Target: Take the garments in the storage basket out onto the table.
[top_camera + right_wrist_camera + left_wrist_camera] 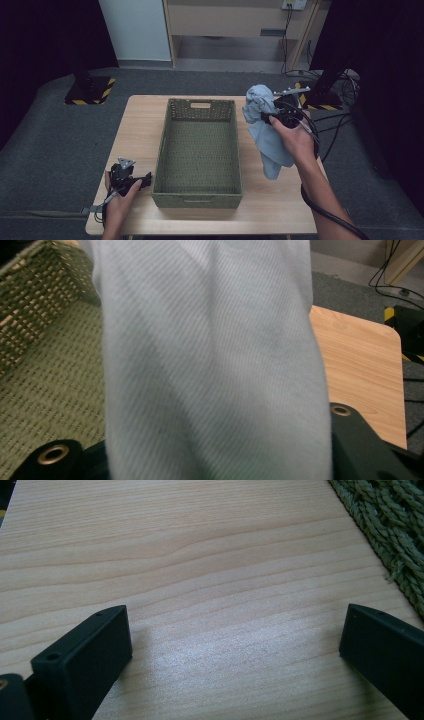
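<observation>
Cloth (265,131), pale blue, hangs pinched in my right gripper (274,117), lifted just right of the green woven basket (198,191). I judge I should carry it left over the basket before releasing. My left gripper (136,181) rests spread wide, empty, on the table (270,210).

Pale blue cloth (265,131), bunched, hanging

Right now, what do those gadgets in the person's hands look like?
Each hand grips a black handheld tool. The left claw carries a grey three-cornered plate on top and ends in two flat, blocky black jaws with small screw holes. The right claw has the same grey plate, brass-ringed holes near its jaws, and a thick black cable trailing back along the forearm. Both forearms are bare, with no sleeves in sight.
</observation>
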The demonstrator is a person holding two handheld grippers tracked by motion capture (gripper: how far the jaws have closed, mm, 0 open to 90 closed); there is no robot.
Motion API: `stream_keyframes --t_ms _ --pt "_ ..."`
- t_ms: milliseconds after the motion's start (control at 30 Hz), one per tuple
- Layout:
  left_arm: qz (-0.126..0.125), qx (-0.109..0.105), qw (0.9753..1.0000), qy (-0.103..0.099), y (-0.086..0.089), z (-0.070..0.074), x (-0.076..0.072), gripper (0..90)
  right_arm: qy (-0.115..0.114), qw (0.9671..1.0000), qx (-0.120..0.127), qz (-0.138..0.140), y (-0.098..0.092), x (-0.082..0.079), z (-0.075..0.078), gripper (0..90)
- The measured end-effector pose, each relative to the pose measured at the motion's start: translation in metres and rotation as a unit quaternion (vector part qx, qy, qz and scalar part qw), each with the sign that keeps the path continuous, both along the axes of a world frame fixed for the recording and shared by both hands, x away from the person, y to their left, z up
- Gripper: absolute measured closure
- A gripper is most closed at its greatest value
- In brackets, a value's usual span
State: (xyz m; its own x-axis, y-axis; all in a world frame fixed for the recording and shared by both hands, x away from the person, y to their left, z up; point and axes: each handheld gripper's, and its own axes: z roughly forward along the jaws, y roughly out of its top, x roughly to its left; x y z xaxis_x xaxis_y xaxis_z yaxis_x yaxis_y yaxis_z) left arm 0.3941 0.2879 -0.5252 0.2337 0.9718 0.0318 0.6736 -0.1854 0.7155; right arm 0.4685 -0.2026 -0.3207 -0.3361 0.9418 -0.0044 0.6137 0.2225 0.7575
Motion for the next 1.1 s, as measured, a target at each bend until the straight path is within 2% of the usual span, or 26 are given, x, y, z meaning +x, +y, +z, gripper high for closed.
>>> stream_keyframes --t_ms 467,1100 --pt "0.000 0.000 1.0000 0.000 0.000 0.000 0.000 0.0 0.007 0.9999 -0.005 -0.011 -0.007 0.010 -0.013 56.6" --pt "0.000 0.000 1.0000 0.000 0.000 0.000 0.000 0.0 0.031 0.9988 -0.012 -0.035 -0.020 0.039 -0.047 56.5"
